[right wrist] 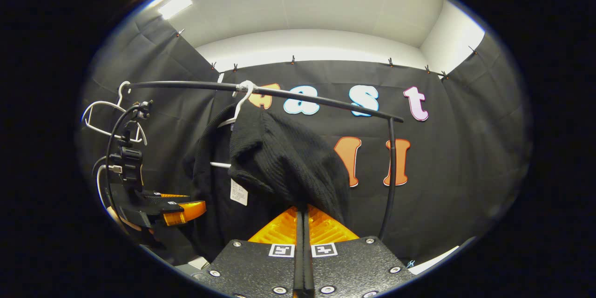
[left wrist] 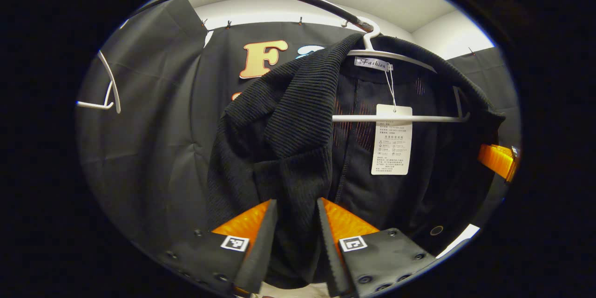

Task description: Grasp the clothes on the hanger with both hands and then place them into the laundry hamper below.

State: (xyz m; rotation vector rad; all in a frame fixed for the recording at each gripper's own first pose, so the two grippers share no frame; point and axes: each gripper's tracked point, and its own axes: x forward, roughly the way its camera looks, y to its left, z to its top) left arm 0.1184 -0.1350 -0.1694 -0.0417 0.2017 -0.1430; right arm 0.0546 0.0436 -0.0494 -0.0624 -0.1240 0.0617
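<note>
Hanging on white hanger [left wrist: 396, 116], black garment [left wrist: 288, 149]: left gripper [left wrist: 297, 223] jaws spread round it; right gripper [right wrist: 302, 223] jaws pinching its edge.

A black rail [right wrist: 321, 100] runs across the booth and bends down into a post on the right. A white hanger [left wrist: 396, 84] hooks on it, carrying a black knit garment [right wrist: 284, 163]. At the far left end hangs an empty white hanger [right wrist: 109, 116].

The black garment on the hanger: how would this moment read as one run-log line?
black garment on white hanger | left claw open around its fabric | right claw shut at its hem | not yet lifted off
</note>
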